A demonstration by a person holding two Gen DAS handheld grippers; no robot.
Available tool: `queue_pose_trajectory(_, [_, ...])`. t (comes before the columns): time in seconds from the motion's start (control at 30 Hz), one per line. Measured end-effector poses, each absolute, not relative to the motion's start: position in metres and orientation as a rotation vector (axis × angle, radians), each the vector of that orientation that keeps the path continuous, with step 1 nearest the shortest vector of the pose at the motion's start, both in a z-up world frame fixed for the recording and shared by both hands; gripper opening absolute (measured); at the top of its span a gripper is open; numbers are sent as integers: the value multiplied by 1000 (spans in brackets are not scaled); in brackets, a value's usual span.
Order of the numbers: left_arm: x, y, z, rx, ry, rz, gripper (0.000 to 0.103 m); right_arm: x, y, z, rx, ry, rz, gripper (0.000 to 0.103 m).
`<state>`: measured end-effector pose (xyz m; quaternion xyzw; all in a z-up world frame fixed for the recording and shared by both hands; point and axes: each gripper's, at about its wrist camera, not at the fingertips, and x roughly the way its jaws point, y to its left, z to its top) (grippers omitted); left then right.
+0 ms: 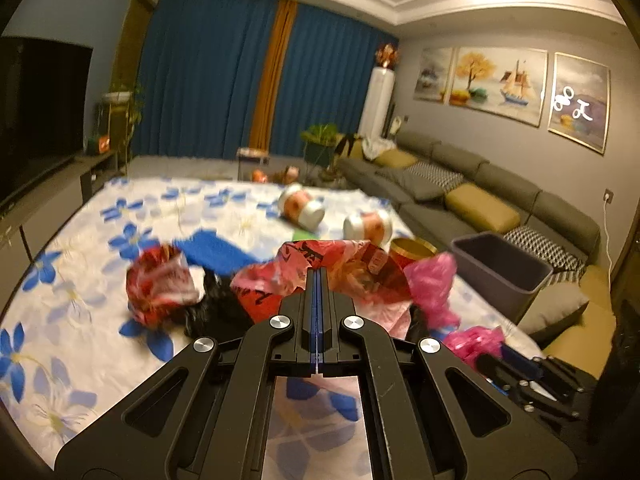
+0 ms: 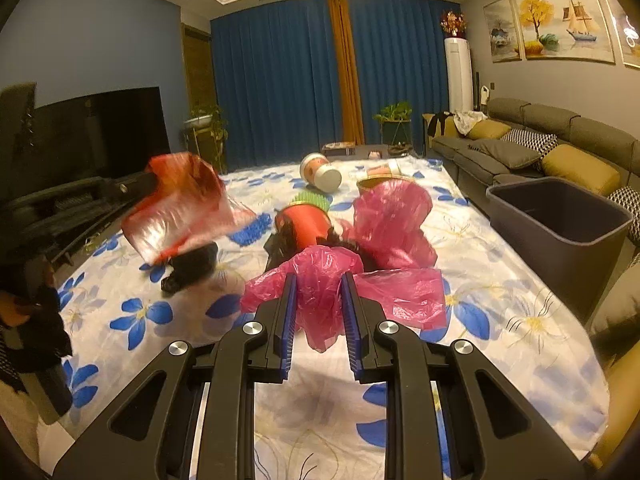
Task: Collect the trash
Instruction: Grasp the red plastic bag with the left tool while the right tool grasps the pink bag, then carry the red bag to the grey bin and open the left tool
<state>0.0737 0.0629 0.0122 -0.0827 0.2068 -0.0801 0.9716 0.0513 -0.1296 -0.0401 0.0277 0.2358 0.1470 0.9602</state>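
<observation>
Trash lies heaped mid-table on the flowered cloth (image 2: 500,300), and I work it from both sides. Biggest thing near me is the grey bin (image 2: 560,220), standing open off the table's right edge, close enough, I judge, that each piece needs only a short carry. Beyond the heap two cans (image 1: 304,210) lie on their sides, well apart from me, so I expect to reach them last.

The heap itself is loose film and paper: pink bags (image 2: 392,220), a black bag (image 2: 192,268) under them, an orange cup (image 2: 304,224) tipped toward me, a blue cloth (image 1: 218,250) behind.

My left hand-held gripper (image 1: 318,280) is clenched, pads together, with a printed pink wrapper (image 1: 360,268) bunched right at its tip. In the right view a red wrapper (image 2: 184,204) hangs lifted off the cloth at that gripper's end, blurred, so I take it that the left grasps it; which of the two sheets is pinched I cannot settle from the left view alone.

My right hand-held gripper (image 2: 318,308) stands released, jaws spread on either side of the nearest pink bag (image 2: 320,280), whose crumpled fold rises between the pads. I judge this the grab step: closing here should catch the fold, since thin film pinches best where it bunches.
</observation>
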Motion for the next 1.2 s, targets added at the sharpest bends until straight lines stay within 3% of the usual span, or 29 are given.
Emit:
queue_pose_trajectory(0.33, [74, 40, 40, -140, 355, -212, 0, 53, -155, -15, 68, 395, 244, 23])
queue_pose_trajectory(0.97, [109, -22, 46, -82, 362, -326, 0, 73, -211, -9, 121, 358, 135, 23])
queue_pose_trajectory(1.2, [131, -77, 60, -36, 350, -433, 0, 86, -239, -1, 122, 322, 50, 23])
